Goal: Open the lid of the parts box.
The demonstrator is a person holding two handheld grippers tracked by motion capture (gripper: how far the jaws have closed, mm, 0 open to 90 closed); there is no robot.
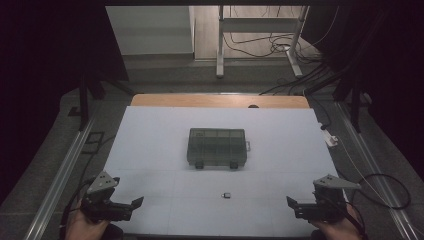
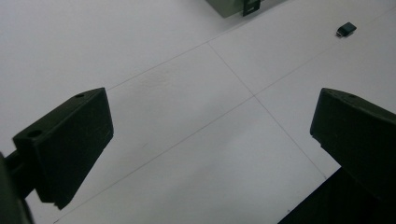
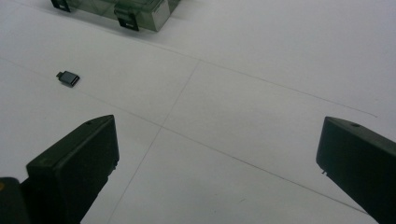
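A grey see-through compartment box [image 1: 217, 147] with two dark latches lies shut in the middle of the white table; its front edge shows in the right gripper view [image 3: 135, 9] and a corner in the left gripper view [image 2: 233, 7]. A small dark adapter [image 1: 227, 195] [image 2: 346, 30] [image 3: 68, 78] lies alone in front of the box. My left gripper [image 1: 136, 202] [image 2: 210, 140] rests at the near left corner, jaws wide apart with nothing between them. My right gripper [image 1: 291, 202] [image 3: 219, 158] sits at the near right corner, equally open and holding nothing.
The white table surface [image 1: 150, 140] has a wooden strip [image 1: 220, 101] along its far edge. A white desk frame [image 1: 260, 30] and loose cables [image 1: 310, 70] stand on the floor beyond. Metal rails [image 1: 65, 165] run along both sides.
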